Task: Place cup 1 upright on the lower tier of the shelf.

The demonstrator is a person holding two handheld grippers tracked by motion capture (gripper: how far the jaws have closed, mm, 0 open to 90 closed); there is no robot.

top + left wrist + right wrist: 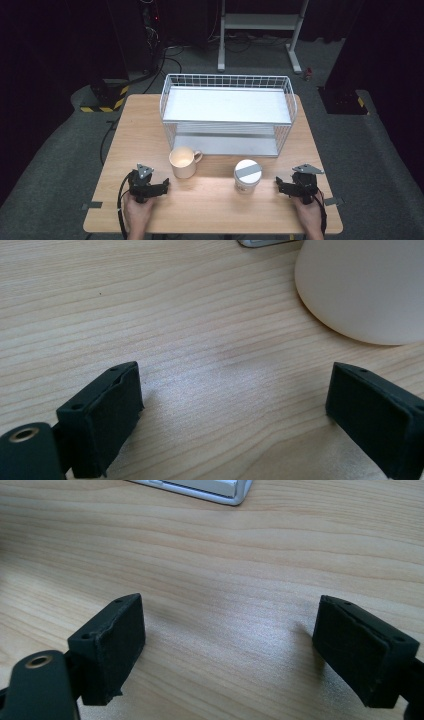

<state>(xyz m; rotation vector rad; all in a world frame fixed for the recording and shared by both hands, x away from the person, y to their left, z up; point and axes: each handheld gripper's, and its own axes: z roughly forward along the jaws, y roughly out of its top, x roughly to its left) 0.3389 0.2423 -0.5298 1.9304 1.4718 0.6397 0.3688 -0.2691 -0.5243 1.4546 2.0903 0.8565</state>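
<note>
Left gripper (161, 187): low over the table (210, 202), near its front edge, held in the person's left hand (136, 212); jaws spread apart, with bare tabletop between them.
Mug (182, 162): just ahead of the left gripper and a little to its right, standing on the table; it sits at the upper right in the left gripper view (370, 290).
Right gripper (280, 187): low over the table near the front edge, in the right hand (309, 214); jaws spread apart.
Lidded cup (247, 176): just left of the right gripper, between the two grippers, right of the mug.
Wire basket (227, 114): behind mug and cup, well ahead of both grippers, on the table's far half.
Shelf (227, 105): inside the basket, above its floor.
</note>
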